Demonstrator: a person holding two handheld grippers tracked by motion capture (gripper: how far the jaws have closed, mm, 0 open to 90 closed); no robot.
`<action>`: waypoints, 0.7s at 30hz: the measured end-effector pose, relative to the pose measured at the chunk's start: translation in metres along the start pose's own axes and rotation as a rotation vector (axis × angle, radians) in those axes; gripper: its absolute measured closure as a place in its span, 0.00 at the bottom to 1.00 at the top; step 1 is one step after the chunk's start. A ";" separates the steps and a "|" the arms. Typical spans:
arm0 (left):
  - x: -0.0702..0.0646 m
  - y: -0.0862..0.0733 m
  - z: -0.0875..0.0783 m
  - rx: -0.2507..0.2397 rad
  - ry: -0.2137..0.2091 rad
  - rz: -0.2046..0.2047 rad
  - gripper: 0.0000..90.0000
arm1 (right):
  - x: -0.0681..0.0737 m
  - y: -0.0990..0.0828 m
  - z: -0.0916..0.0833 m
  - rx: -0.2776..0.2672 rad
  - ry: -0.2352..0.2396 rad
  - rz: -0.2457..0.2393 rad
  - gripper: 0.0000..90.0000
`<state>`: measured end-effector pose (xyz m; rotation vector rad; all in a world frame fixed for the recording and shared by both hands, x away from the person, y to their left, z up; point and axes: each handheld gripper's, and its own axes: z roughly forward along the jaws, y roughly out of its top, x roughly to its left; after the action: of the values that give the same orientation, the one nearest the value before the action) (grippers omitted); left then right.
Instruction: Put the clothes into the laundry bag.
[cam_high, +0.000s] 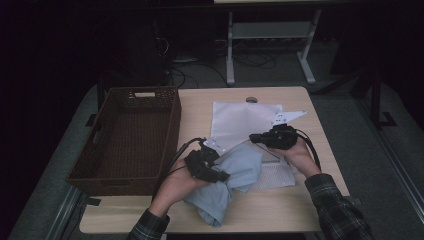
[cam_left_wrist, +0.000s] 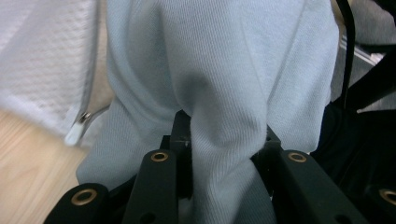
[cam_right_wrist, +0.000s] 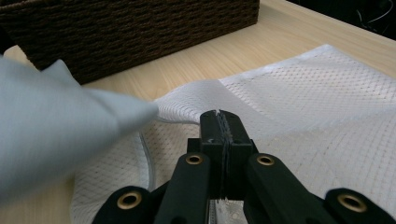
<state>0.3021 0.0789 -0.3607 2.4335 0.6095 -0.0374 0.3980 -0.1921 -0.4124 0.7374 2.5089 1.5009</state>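
A light blue knit garment (cam_high: 240, 165) lies bunched at the table's front middle. My left gripper (cam_high: 222, 176) is shut on a fold of it, and the garment (cam_left_wrist: 219, 70) rises thick between the jaws of the left gripper (cam_left_wrist: 224, 135). A white mesh bag (cam_high: 240, 120) lies flat behind the garment and partly under it. My right gripper (cam_high: 254, 138) is at the bag's near opening. In the right gripper view the right gripper (cam_right_wrist: 219, 116) has its jaws pressed together on a thin edge of the mesh bag (cam_right_wrist: 317, 102), with the garment (cam_right_wrist: 51, 126) blurred at the left.
A dark brown wicker basket (cam_high: 172, 130) stands empty on the table's left part, and its wall (cam_right_wrist: 130, 32) runs across the far side of the right gripper view. The bag's zipper pull (cam_left_wrist: 77, 130) hangs beside the garment. Bare wooden table (cam_high: 280, 210) shows at the front right.
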 end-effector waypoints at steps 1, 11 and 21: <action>-0.001 0.002 0.002 0.006 -0.004 0.008 0.77 | 0.000 0.000 -0.001 -0.001 0.001 -0.001 0.99; -0.010 0.021 0.027 0.051 -0.029 0.082 0.77 | 0.001 -0.002 -0.013 -0.018 0.005 0.003 0.99; -0.002 0.029 0.044 0.092 0.019 0.089 0.77 | 0.006 0.000 -0.016 -0.018 0.014 -0.013 0.99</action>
<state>0.3186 0.0324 -0.3790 2.5506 0.5176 -0.0059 0.3870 -0.2023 -0.4037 0.7095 2.5020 1.5279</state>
